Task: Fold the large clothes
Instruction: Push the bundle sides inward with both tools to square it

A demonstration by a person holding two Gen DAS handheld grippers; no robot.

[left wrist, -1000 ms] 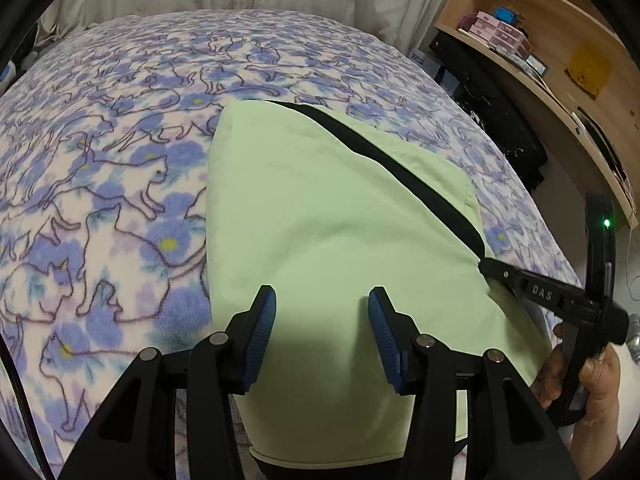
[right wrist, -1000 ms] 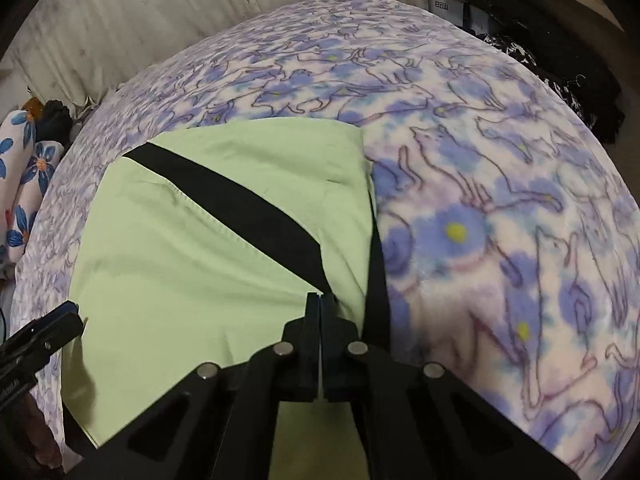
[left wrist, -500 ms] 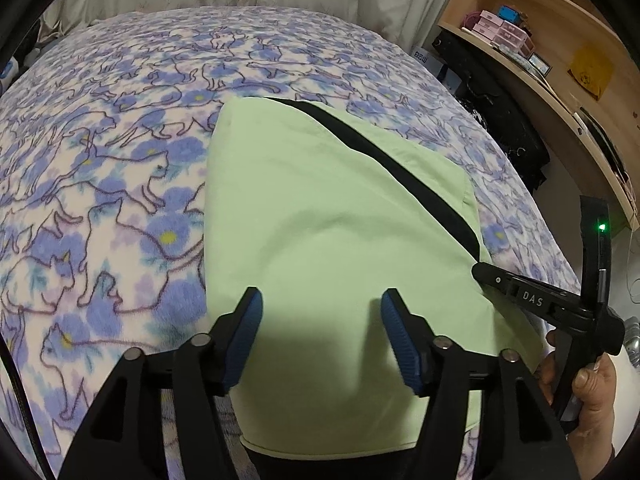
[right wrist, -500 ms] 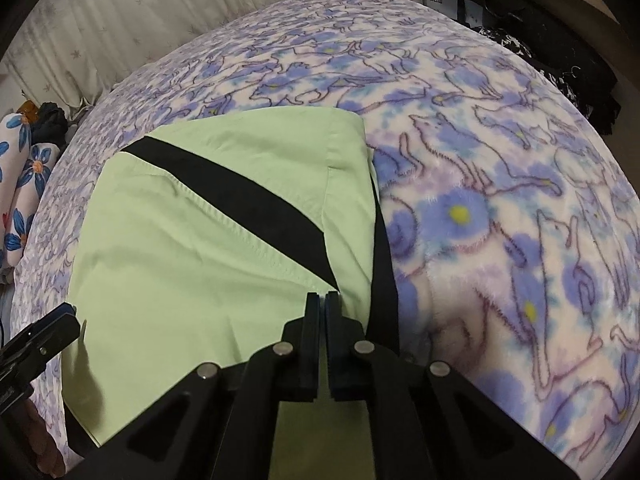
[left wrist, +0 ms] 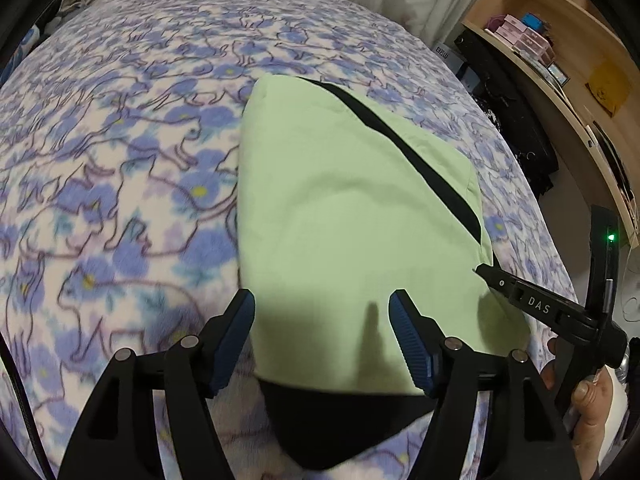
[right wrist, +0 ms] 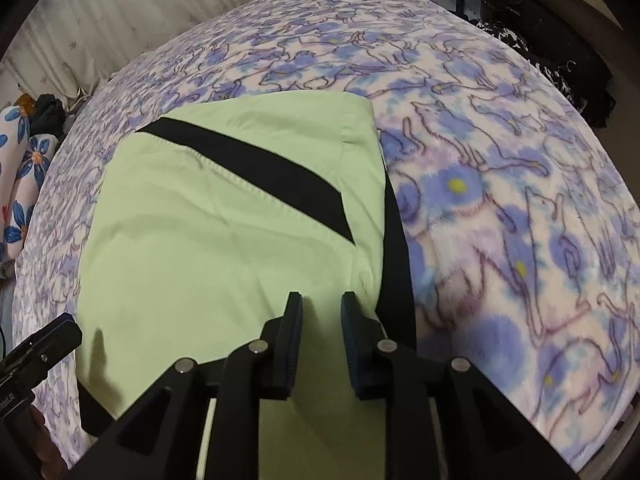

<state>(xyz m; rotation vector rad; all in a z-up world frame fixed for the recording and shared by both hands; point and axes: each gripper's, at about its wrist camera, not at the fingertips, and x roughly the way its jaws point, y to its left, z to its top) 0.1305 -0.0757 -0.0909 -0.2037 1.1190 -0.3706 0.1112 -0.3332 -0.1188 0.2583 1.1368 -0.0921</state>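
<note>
A light green garment [left wrist: 340, 216] with a black diagonal stripe [left wrist: 404, 148] lies folded on the bed; a black part of it shows at its near edge. My left gripper [left wrist: 322, 314] hovers over that near edge. Its jaws are opening wide and nothing is pressed between the blue pads [left wrist: 404, 332]. In the right wrist view the garment [right wrist: 208, 240] fills the left half. My right gripper [right wrist: 321, 304] stands over its right side beside a black strip [right wrist: 396, 248]. Its jaws are opening with a narrow gap, and no cloth is pinched.
The bed carries a fleece blanket [left wrist: 120, 160] printed with blue flowers and cats. A wooden shelf [left wrist: 568, 52] with boxes and dark bags [left wrist: 516, 120] stands to the right. Pale curtains [right wrist: 160, 12] hang behind the bed. A flowered cushion [right wrist: 24, 176] lies at the far left.
The right jaws were shut at the garment's right side and have parted. The left jaws have spread wider. Both grippers have drawn back a little, and the garment's black near part now shows.
</note>
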